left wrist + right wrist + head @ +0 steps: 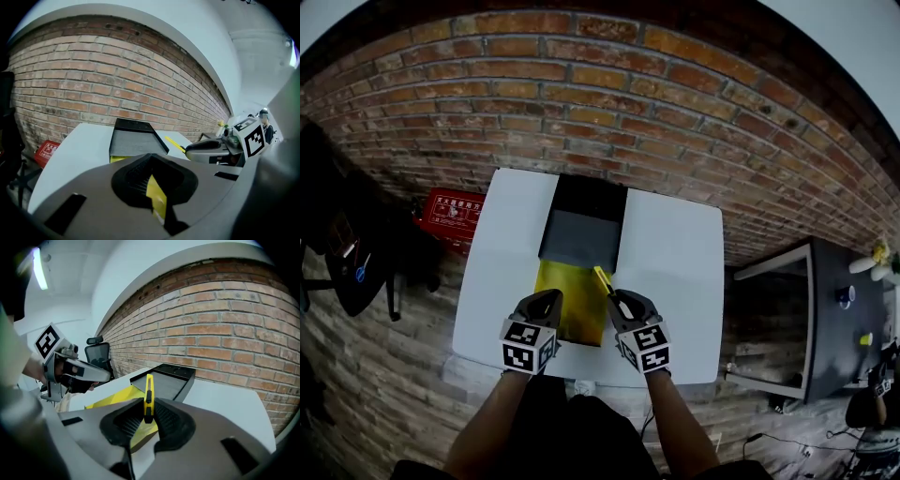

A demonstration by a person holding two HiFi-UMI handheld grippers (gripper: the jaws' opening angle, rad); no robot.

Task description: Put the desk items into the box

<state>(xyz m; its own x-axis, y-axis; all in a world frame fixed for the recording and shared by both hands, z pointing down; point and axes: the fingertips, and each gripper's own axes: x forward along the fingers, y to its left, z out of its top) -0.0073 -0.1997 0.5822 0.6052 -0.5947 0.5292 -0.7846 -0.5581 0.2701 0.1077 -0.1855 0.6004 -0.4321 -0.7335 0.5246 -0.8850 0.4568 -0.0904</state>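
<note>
**A:** Over the table's (675,272) near edge, what has the right gripper (614,298) got?

**B:** A knife (148,394). It's slim and yellow with a black slider, and the fingers are clamped on its handle. The tip points at the black box (581,230), which sits mid-table against the far edge.

**A:** And the left gripper (152,187)?

**B:** Its fingers are slightly apart and grip nothing (the yellow in the gap is the folder (567,300) below). The folder lies flat in front of the box's near side.
</note>
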